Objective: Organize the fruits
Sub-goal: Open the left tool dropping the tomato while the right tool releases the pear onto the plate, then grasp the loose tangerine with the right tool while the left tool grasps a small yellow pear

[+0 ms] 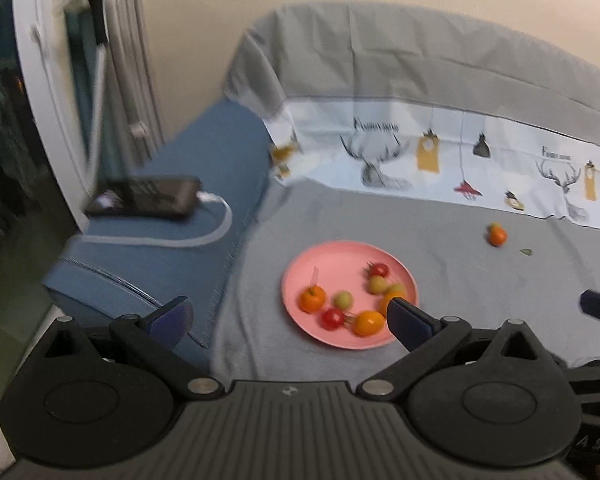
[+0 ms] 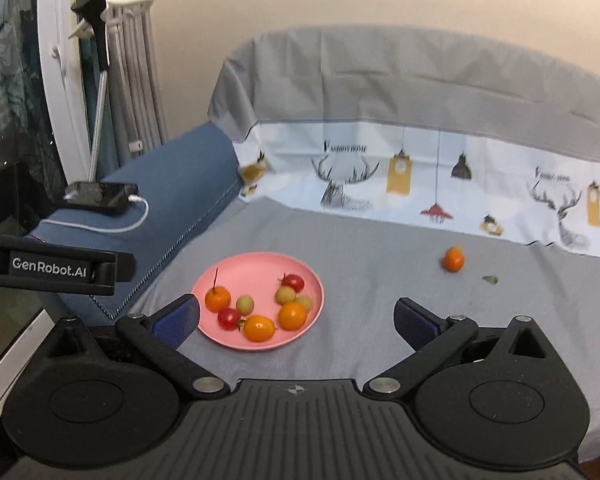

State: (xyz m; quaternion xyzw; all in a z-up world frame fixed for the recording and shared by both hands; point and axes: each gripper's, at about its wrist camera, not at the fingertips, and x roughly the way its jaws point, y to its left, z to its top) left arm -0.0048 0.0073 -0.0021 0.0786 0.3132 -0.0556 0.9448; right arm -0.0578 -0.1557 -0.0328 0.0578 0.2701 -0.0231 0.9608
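A pink plate point(image 1: 332, 262) point(image 2: 256, 266) sits on the grey cloth and holds several small fruits: orange, red and green ones. One small orange fruit point(image 1: 497, 235) point(image 2: 453, 259) lies loose on the cloth to the plate's right, with a green leaf bit point(image 2: 490, 279) near it. My left gripper point(image 1: 288, 316) is open and empty, held above the plate's near edge. My right gripper point(image 2: 296, 316) is open and empty, above the cloth just in front of the plate. The left gripper's body point(image 2: 56, 266) shows at the left of the right wrist view.
A blue cushion point(image 1: 188, 152) point(image 2: 180, 176) lies left of the cloth, with a black phone point(image 1: 148, 196) point(image 2: 100, 194) on a white cable. A patterned cloth strip point(image 2: 420, 176) runs along the back. A white frame and curtains stand at far left.
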